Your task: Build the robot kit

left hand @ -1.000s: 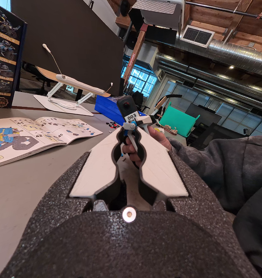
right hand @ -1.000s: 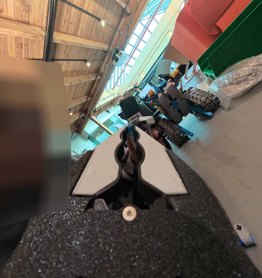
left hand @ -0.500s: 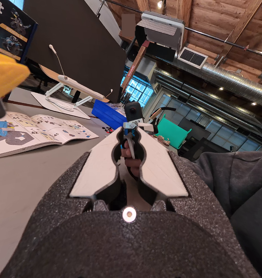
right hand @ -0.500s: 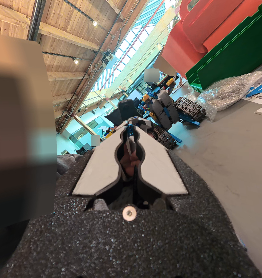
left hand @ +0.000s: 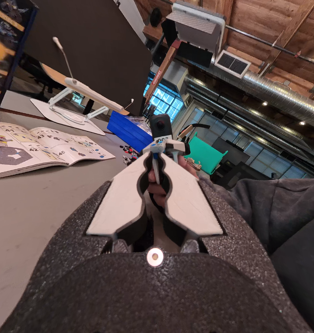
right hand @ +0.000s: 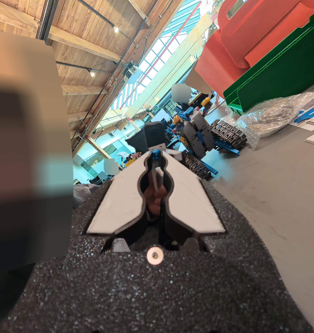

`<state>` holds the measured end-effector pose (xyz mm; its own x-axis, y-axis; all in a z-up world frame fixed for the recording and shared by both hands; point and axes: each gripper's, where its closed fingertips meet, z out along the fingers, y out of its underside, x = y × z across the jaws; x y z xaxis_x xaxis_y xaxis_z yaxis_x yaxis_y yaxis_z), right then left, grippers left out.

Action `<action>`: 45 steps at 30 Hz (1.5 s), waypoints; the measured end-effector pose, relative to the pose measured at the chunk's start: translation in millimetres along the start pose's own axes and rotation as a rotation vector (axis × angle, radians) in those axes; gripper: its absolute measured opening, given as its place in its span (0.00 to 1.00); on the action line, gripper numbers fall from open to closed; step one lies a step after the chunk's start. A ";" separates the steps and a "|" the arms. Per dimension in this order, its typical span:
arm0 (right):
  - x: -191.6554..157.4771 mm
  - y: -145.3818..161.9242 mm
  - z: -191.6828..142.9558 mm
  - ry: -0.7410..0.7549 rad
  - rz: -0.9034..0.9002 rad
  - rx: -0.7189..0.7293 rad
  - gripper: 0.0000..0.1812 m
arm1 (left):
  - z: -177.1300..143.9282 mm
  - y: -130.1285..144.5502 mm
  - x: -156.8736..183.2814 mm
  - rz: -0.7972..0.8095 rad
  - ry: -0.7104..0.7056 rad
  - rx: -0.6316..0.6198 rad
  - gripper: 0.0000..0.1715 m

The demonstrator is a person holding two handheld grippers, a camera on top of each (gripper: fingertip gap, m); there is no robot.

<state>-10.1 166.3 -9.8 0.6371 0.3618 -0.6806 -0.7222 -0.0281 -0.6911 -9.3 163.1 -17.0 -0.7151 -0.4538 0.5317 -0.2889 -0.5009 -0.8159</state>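
left gripper (left hand: pixel 155 153) pinching small grey-blue part (left hand: pixel 157 148), raised over table (left hand: pixel 44 198) | right gripper (right hand: pixel 155 154) pinching same part (right hand: pixel 156 154), tip-to-tip | booklet (left hand: pixel 44 149) at 10 o'clock | tracked model (right hand: pixel 197 137) at 1 o'clock | since a second ago: views tilted slightly, grip unchanged

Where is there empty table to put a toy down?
Bare grey table lies in front of the open booklet, and more in front of the toy tank. It is crowded by the blue bin with small loose pieces, and around the plastic bag.
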 end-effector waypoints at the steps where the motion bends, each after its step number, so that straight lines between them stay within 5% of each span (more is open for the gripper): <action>1: -0.4 1.2 0.2 0.007 -0.019 -0.013 0.04 | -0.3 -0.9 0.5 0.022 -0.008 0.002 0.02; 20: 9.5 31.4 -43.8 0.166 -0.481 -0.530 0.04 | 4.1 31.7 3.0 0.264 -0.048 -0.225 0.02; 45: 16.0 55.8 -50.6 0.172 -0.517 -0.680 0.04 | 6.5 64.7 -6.7 0.529 -0.144 -0.427 0.01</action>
<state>-26.6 123.4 -71.5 0.9121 0.3389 -0.2306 -0.0486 -0.4693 -0.8817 -19.0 128.9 -71.8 -0.7461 -0.6647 0.0390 -0.1709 0.1346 -0.9760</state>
